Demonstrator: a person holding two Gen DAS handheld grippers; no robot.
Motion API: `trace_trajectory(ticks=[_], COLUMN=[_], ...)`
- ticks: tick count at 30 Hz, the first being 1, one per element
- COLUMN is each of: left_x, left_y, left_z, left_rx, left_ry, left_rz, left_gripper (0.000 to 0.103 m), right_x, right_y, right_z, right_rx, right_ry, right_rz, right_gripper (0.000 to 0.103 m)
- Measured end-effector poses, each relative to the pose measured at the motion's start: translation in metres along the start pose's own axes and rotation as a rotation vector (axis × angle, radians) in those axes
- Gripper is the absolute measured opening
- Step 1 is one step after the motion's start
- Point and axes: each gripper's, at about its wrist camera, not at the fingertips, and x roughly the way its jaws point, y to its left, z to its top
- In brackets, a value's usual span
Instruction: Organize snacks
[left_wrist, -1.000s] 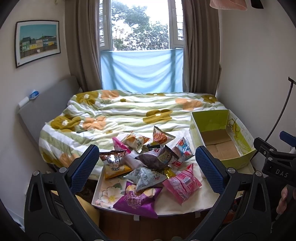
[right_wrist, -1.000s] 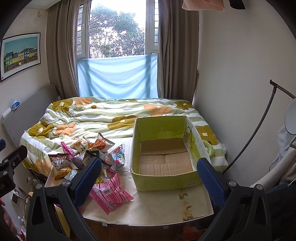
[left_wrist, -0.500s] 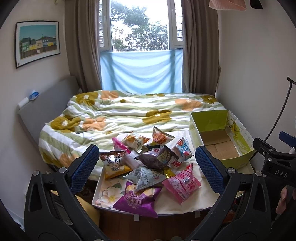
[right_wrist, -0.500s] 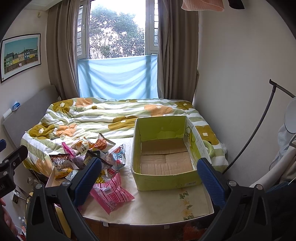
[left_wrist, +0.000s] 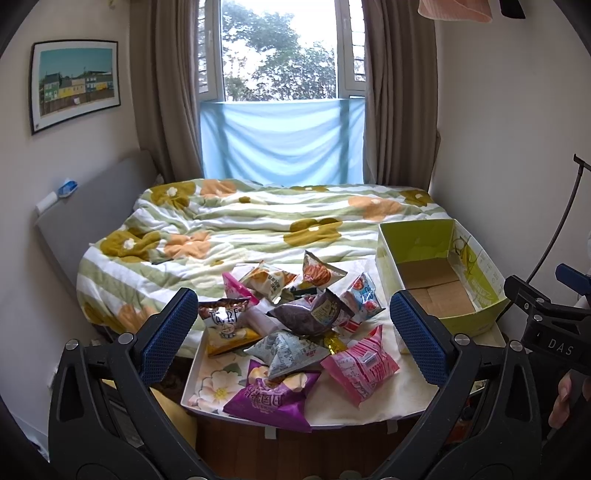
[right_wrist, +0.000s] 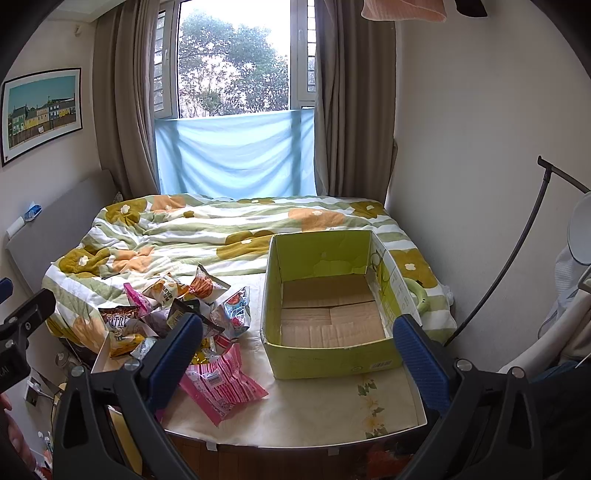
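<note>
Bed (left_wrist: 258, 229) seen beyond my fingers, covered by a rumpled quilt (right_wrist: 207, 229) striped green and white with orange and mustard flowers. On its near end lies a flat cream board (right_wrist: 332, 410) printed with flowers, its front edge overhanging the floor. Directly on the board: to the left, a loose heap of snack packets (left_wrist: 295, 325), including a purple bag (left_wrist: 273, 398) nearest the edge and a pink striped bag (right_wrist: 221, 384) beside it; to the right, an open yellow-green cardboard box (right_wrist: 332, 354), upright, apart from the heap.
</note>
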Motion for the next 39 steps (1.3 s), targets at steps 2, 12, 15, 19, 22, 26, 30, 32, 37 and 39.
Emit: trace_trajectory(ticks=[2,12,15,19,22,26,30,32,37,39], left_x=[0.0,0.036,0.062,0.103,0.138,0.18,0.213,0.225,0.246,0.254], left_y=[0.001,0.015,0.023,0.035,0.047,0.058,0.065,0.066,0.065,0.063], left_z=[0.001,-0.034,-0.058,-0.09,-0.112,-0.138,-0.163,-0.173,-0.186,-0.19], left_rx=[-0.007,-0.043,-0.033,-0.023,-0.027,-0.011,-0.01,-0.004,-0.01,-0.006], left_ry=[0.01,0.147,0.229,0.313,0.385,0.466,0.543,0.575,0.622,0.635], left_rz=[-0.004,-0.005,-0.025,-0.061,-0.099,-0.125,-0.164,-0.173,-0.199,-0.209], left_gripper=[0.102,0.102,0.102,0.102,0.102,0.102,0.102,0.102,0.102,0.102], right_x=[0.002,0.038,0.062,0.096,0.121,0.152,0.181,0.191,0.21,0.219], right_y=[0.004,0.012,0.018,0.025,0.035,0.052,0.065,0.071,0.08,0.082], right_z=[0.0,-0.028,-0.044,-0.066,-0.083,-0.104,-0.121,-0.127,-0.132,-0.133], right_rx=[-0.005,-0.059,-0.069,-0.083,-0.115,-0.187,-0.258,-0.281,-0.333,-0.346], right_ry=[0.012,0.088,0.135,0.185,0.225,0.255,0.318,0.331,0.34,0.347], right_rz=[0.012,0.15,0.18,0.212,0.222,0.269,0.336,0.367,0.406,0.413], right_gripper=[0.103,0.103,0.103,0.103,0.103,0.103,0.103,0.103,0.103,0.103])
